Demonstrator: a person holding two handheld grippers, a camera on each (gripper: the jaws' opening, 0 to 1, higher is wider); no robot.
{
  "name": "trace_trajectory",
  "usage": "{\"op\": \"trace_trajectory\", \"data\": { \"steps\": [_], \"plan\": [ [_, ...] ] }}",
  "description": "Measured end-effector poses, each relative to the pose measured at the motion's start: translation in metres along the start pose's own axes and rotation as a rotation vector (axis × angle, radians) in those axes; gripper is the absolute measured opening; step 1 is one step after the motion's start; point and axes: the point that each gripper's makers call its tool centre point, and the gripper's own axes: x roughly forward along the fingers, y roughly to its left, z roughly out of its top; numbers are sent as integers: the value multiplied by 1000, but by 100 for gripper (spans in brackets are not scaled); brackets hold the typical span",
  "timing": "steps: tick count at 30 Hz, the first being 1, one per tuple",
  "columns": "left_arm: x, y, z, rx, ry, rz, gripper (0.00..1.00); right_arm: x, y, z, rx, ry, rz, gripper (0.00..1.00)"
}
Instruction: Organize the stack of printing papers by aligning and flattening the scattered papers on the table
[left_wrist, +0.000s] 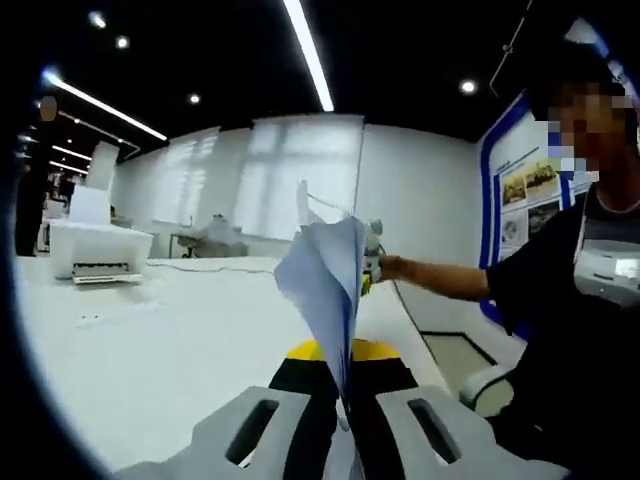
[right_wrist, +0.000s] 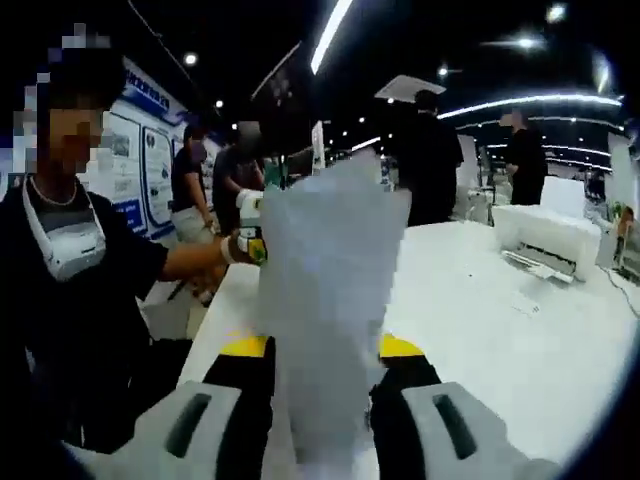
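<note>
You hold the papers (left_wrist: 335, 280) lifted above the table (left_wrist: 190, 340), both the left gripper (left_wrist: 345, 415) and the right gripper (right_wrist: 322, 420) closed on them; they are light and bend easily, so grip near the edges.

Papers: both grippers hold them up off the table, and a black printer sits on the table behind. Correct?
Not quite. The printer is white, not black, as the left gripper view shows. The rest stands: the left gripper and right gripper each hold the papers up off the table.
</note>
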Motion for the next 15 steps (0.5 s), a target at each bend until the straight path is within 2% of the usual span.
{"op": "trace_trajectory", "data": {
  "steps": [2,4,5,6,7,8,10,15],
  "plan": [
    [-1,2,-1,-5,-3,6,6,2,2,-8,27,-37,8,27],
    [-3,2,-2,-14,-10,11,6,3,3,-10,3,-61,4,6],
    [-4,3,-1,-18,-16,12,6,3,5,-10,-12,-82,8,2],
    [-4,4,-1,-22,-22,13,6,4,7,-9,-28,-103,12,1],
    [-4,5,-1,-23,-25,20,6,6,8,-12,-8,-106,-6,0],
    [-5,7,-2,-30,-28,24,6,2,-1,-15,-5,-109,-11,0],
    [-5,8,-1,-38,-36,32,6,3,1,-12,8,-112,-18,0],
    [-6,12,8,-67,-47,55,6,6,13,7,-3,-56,-59,0]
  ]
}}
